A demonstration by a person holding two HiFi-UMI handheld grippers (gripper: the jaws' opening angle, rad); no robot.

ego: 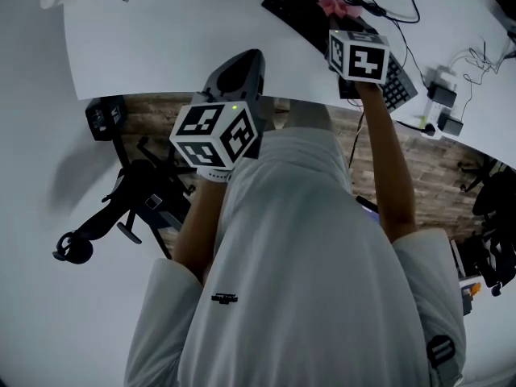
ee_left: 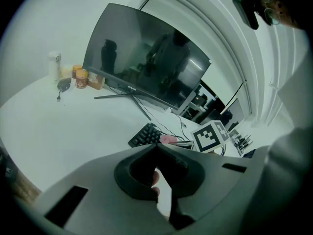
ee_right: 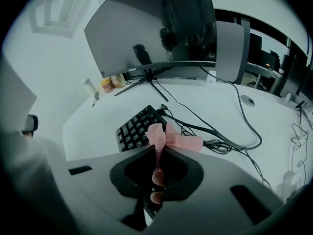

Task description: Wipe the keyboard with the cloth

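Pink cloth [ee_right: 172,139] clamped in the right gripper [ee_right: 159,149] over the keyboard [ee_right: 133,129].

Pink cloth [ee_right: 168,138]; black keyboard [ee_right: 133,130]; white desk [ee_right: 225,102].

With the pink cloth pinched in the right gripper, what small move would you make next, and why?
Probably lower the right gripper so the pink cloth presses on the keyboard: its jaws are shut on the cloth, which hangs over the keys.
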